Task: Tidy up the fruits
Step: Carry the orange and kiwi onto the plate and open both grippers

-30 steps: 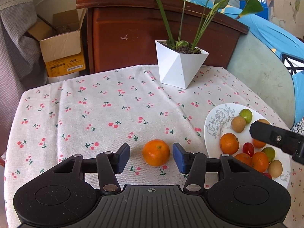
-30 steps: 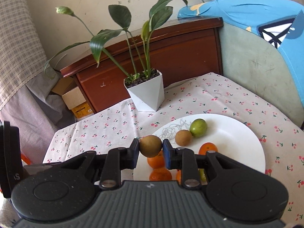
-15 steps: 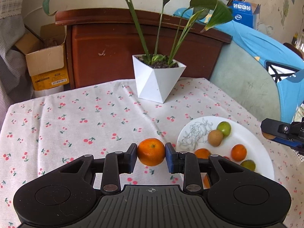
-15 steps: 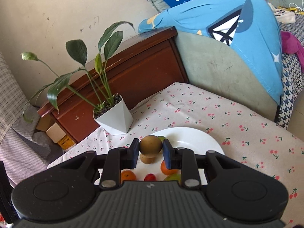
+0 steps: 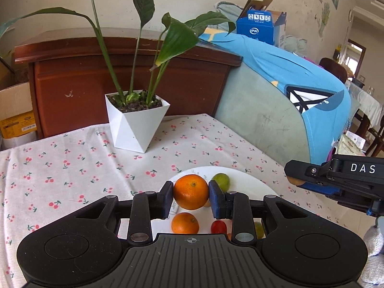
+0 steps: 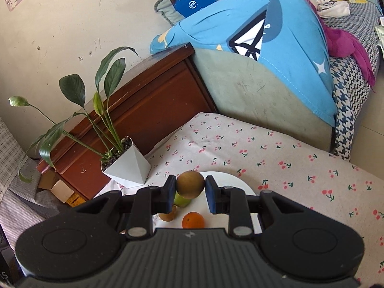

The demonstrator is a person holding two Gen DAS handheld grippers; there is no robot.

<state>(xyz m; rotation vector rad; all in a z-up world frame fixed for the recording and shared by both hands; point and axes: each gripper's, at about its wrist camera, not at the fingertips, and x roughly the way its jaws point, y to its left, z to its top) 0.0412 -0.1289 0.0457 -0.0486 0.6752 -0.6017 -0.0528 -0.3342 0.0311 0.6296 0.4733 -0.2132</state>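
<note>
The left gripper has its blue-padded fingers closed tight on a round orange with dimpled, glossy peel, held in the air just above the near edge of the white plate. The right gripper is likewise clamped on a smooth, dull brown round fruit, also lifted above the plate; in the left wrist view that gripper enters from the right of the plate as a black body edge-on, and only a sliver of the fruit shows under it.

The plate is glazed white and round, with a faint line drawing near its rim, mostly hidden behind the gripper bodies. On it lie a smaller orange, a shiny red cherry-sized fruit, a green fruit and, in the right wrist view, a brown fruit half covered by a finger. Other fruit on the plate is cut off by the black ribbed housing and cannot be counted.

The desk wears a soft cloth printed with small red cherries. Beyond the plate stands a white faceted planter, angular like folded paper, holding dark soil and long glossy leaves. Behind the planter is a reddish polished wooden cabinet, and to the plate's right a grey-green cushion draped in blue fabric.
</note>
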